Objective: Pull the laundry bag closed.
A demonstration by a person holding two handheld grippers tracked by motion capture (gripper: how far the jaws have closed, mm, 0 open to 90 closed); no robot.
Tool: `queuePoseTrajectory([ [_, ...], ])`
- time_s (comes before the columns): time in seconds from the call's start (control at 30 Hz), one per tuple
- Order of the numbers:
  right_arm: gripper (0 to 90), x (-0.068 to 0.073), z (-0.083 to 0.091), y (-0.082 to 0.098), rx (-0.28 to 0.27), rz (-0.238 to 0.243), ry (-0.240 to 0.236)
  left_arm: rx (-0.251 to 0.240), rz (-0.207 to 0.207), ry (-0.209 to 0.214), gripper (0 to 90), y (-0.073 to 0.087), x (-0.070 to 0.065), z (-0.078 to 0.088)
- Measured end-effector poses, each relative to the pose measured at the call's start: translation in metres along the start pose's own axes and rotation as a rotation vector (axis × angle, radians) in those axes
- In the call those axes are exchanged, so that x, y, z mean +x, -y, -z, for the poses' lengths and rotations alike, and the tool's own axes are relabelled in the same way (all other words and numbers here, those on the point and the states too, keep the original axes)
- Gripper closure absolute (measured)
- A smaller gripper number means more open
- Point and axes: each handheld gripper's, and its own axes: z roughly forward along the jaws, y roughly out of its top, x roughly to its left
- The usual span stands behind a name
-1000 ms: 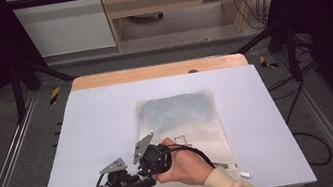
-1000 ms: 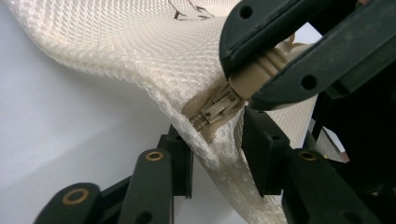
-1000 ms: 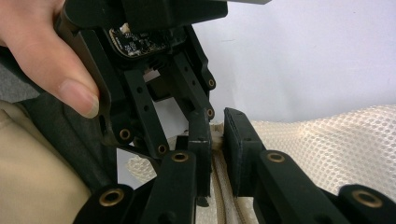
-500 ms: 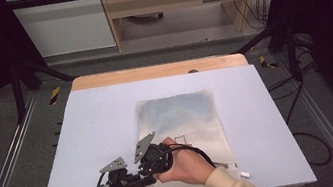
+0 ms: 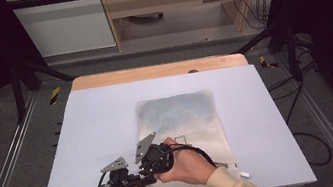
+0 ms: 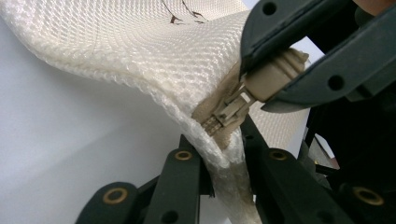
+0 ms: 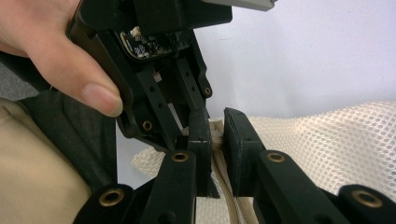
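The counter (image 5: 99,129), covered in pale sheet, carries a cream mesh bag (image 5: 181,116) lying flat right of centre. Its long axis runs from the far side toward the person, and its zippered end is at the near edge, lifted slightly off the surface. There the two hands meet. The left gripper (image 6: 223,161), whose jaws have just been closing, pinches the mesh hem right below the zipper. The right gripper (image 7: 215,140), clamped tight, holds the beige zipper pull (image 6: 273,77), which points away from the slider (image 6: 229,112) at the bag's corner.
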Motion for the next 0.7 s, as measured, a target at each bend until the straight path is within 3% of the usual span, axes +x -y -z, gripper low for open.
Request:
queuePoseTrajectory([
  [0.7, 82.1, 0.0058, -0.0003, 0.0106, 0.036, 0.063, 0.049, -0.002, 0.005, -0.009, 86.5, -0.0006, 0.0008, 0.0032],
])
